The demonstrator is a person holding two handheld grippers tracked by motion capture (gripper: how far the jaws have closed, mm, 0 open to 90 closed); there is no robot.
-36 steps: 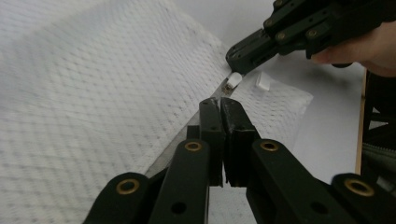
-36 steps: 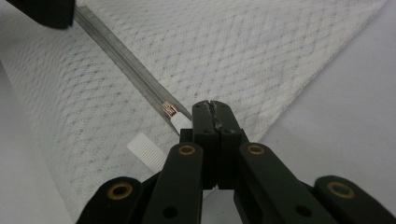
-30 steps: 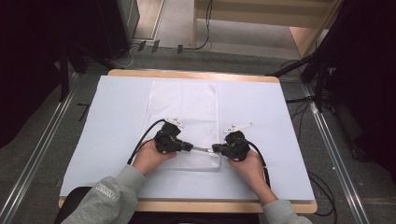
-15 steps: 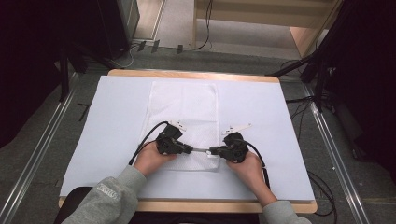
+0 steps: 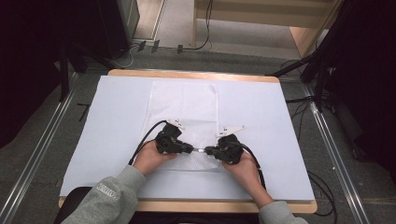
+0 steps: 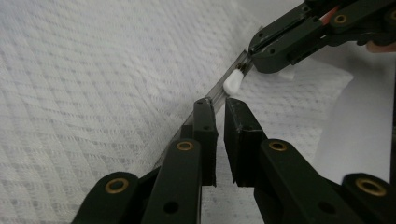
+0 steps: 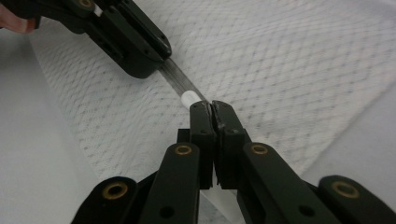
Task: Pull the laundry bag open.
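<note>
A thin clear tube [image 5: 199, 150] with a white cap [image 6: 232, 83] spans the gap between my two grippers, low over a white textured cloth [image 5: 184, 105]. My right gripper [image 7: 211, 106] is shut on the white cap [image 7: 189, 98], with the tube [image 7: 177, 79] running away from it toward the left gripper [image 7: 156, 63]. The left gripper [image 6: 218, 103] has just been opening. Its jaws stand slightly apart, and the tube [image 6: 219, 88] lies against one of them at the tip. In the high view the left gripper [image 5: 190, 150] and right gripper [image 5: 207, 150] face each other tip to tip.
The cloth lies on a white table cover [image 5: 116, 116] with a wooden table edge [image 5: 187, 74] at the far side. Black cables trail from both grippers. Dark equipment and metal rails stand beyond the table's sides.
</note>
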